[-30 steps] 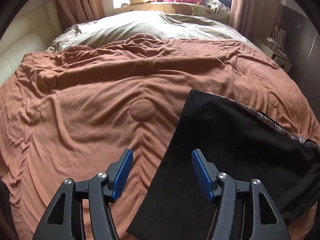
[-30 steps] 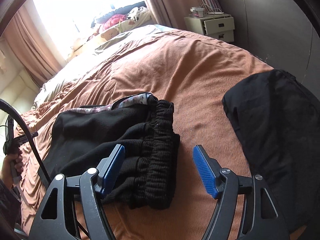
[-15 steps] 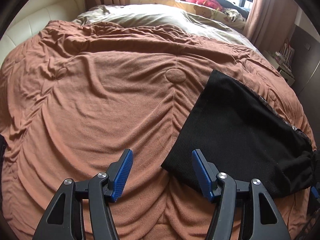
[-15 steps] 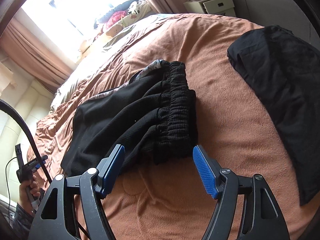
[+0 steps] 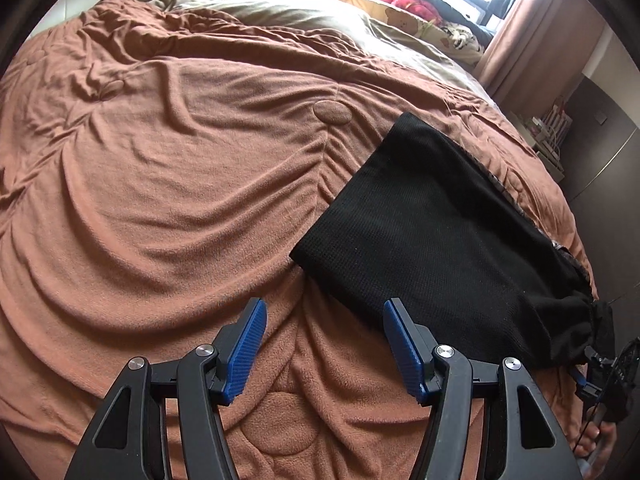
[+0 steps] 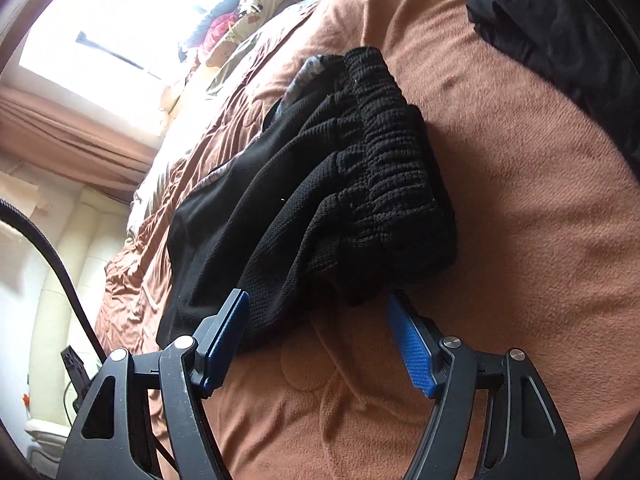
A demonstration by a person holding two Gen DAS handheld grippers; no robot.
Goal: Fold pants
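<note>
Your left gripper (image 5: 322,344) is hovering over the blanket (image 5: 168,208) with its jaws standing wide and nothing lying between the blue pads (image 5: 246,346). The pants (image 5: 436,232) are lying flat on the blanket at about two o'clock from that gripper, folded into a long black band running from a squared end at twelve o'clock down toward four o'clock. The nearest edge of the cloth is sitting just beyond your right-side pad, not touching it. At the far right edge of the left view, your other hand (image 5: 596,440) is showing low down, at about four o'clock.

Your right gripper (image 6: 318,332) is also gaping wide, reaching in at the waistband (image 6: 384,168). The bunched, ribbed elastic is lying at twelve o'clock from the jaws, and the lowest fold of black cloth is hanging over the tip of the right-side pad (image 6: 412,344), hiding it. The left-side pad is sitting against the flatter part of the pants. Whether either pad is actually pressing the cloth, you cannot tell. A second dark garment (image 6: 560,28) is lying well apart at two o'clock, near the blanket's edge.
</note>
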